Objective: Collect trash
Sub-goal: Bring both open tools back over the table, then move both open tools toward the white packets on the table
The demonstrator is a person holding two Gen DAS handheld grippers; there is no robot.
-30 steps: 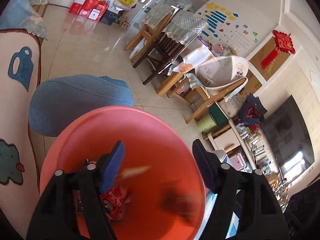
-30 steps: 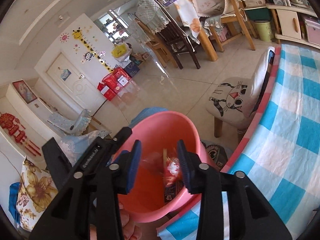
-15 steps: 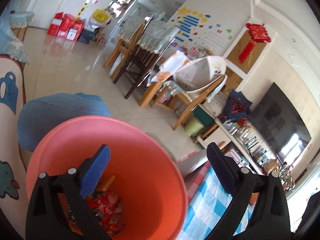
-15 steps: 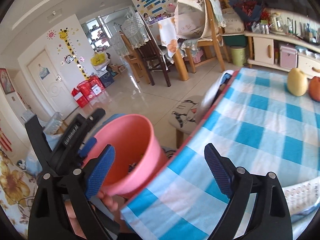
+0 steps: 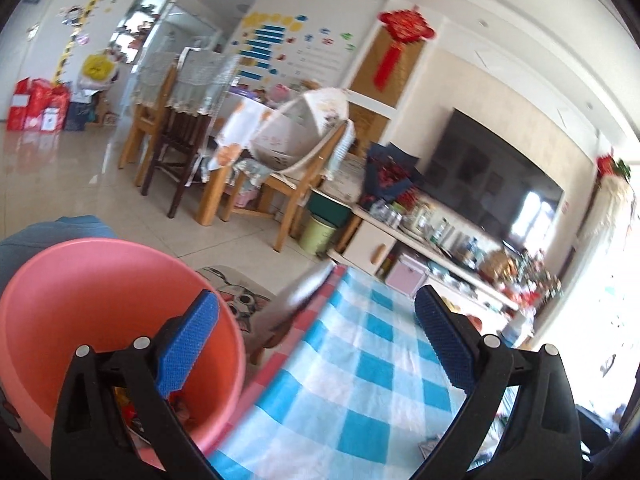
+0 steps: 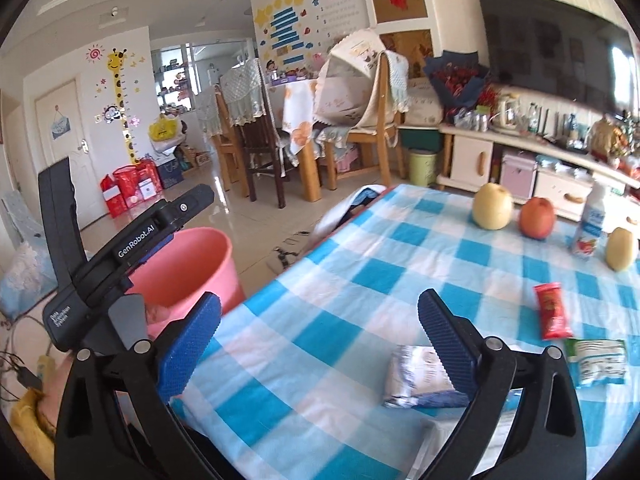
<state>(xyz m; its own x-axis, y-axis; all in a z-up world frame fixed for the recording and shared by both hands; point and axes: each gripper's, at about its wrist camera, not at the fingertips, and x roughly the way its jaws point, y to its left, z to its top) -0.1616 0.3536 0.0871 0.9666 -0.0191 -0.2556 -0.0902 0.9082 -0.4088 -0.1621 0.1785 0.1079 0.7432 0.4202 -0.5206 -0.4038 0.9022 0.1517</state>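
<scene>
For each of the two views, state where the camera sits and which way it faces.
Left wrist: on the left gripper, facing the pink bin and table edge toward the TV wall; its open jaws show.
Right wrist: on the right gripper, facing across the checked tablecloth at wrappers and fruit; its open jaws and the left gripper's body show.
Shared: bin, tablecloth, dining chairs, TV.

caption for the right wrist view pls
Open right tool over checkered tablecloth, facing a silver-blue wrapper; pink bin at left.

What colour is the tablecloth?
The tablecloth is blue-and-white checked with a red edge, clearest in the right wrist view.
</scene>
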